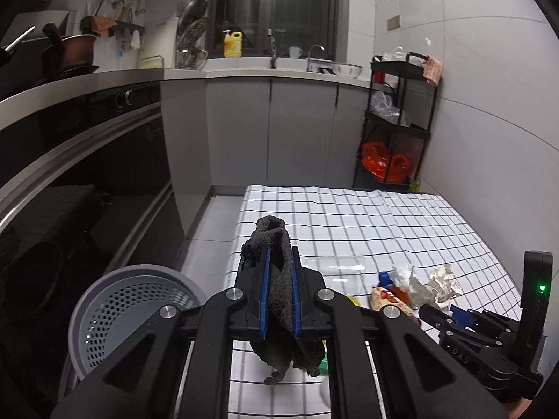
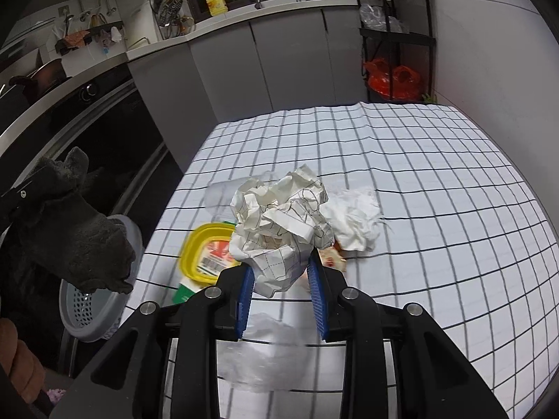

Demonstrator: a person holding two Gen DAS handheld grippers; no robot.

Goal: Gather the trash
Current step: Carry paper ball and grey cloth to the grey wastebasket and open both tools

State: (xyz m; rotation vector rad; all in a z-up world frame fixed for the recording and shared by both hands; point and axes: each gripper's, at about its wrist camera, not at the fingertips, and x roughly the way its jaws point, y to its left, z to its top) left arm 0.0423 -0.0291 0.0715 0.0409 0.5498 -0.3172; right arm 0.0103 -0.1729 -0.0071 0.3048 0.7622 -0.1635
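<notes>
Left tool (image 1: pixel 279 293) is pinching a dark grey rag (image 1: pixel 276 279) up off the surface's left edge, above the grey basket (image 1: pixel 115 317). Right tool (image 2: pixel 282 293) is clamped on a crumpled paper ball (image 2: pixel 279 223) near the surface's (image 2: pixel 436 209) front-left corner.

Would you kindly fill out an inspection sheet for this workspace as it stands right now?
Surface: table under a checked cloth, wrinkled at the far edge.
Job's things: crumpled paper; white tissue; yellow lid; food wrapper; grey perforated bin on the floor beside the table.
Clutter: clear plastic on the cloth.
Grippers: left gripper shut on a dark cloth; right gripper shut on the crumpled paper.
Cables: nothing seen.
Surroundings: kitchen counter with yellow bottle; black shelf rack holding red bags.
</notes>
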